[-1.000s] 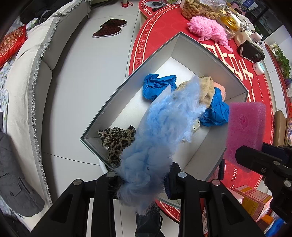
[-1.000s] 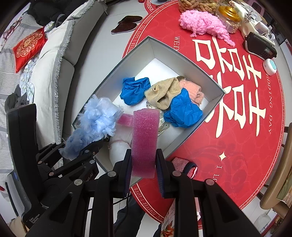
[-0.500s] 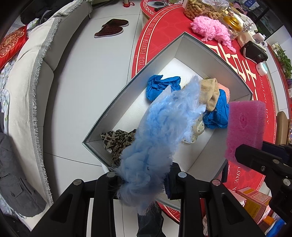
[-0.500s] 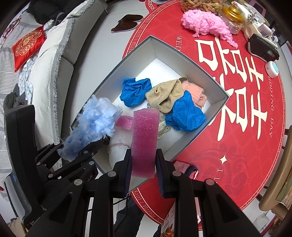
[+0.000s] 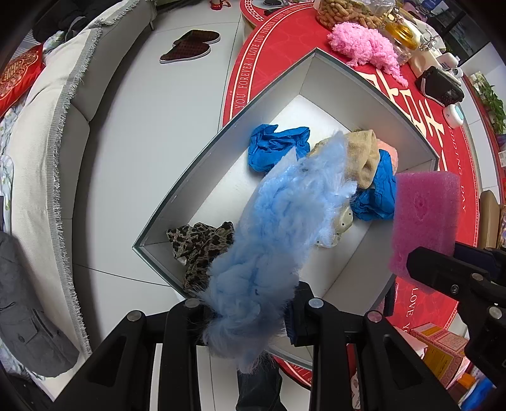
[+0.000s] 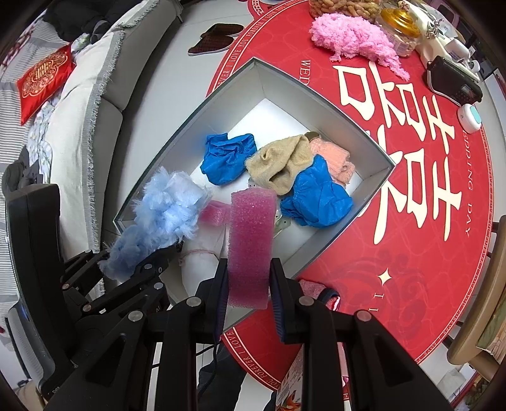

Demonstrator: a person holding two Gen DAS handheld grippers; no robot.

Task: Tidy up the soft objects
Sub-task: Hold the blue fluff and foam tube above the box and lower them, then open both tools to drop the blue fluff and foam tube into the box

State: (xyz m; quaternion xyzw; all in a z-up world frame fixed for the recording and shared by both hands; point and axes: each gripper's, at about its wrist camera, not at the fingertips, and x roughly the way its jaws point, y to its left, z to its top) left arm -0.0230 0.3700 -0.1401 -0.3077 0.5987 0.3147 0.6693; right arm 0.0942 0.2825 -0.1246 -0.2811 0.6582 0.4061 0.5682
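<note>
Held steady: left tool (image 5: pixel 249 316) clamped on blue fluff (image 5: pixel 278 227), right tool (image 6: pixel 248 291) on pink sponge (image 6: pixel 251 240), both above box (image 6: pixel 316 85); release pending.

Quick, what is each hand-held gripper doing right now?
Left hand-held gripper: closed on the fluffy blue bundle.
Right hand-held gripper: closed on the pink sponge.

I see a round table with a red cloth (image 6: pixel 420 253) printed in large white characters. At its far edge stand a clear jar of peanuts (image 6: pixel 344 8), a gold-lidded jar (image 6: pixel 399 19), a black case (image 6: pixel 453 82) and a small round white-and-teal gadget (image 6: pixel 470 117). On the pale floor beyond lies a pair of dark slippers (image 5: pixel 189 46). A light grey fringed sofa (image 5: pixel 41 139) runs along the left, with a red embroidered cushion (image 6: pixel 42 79) on it.
</note>
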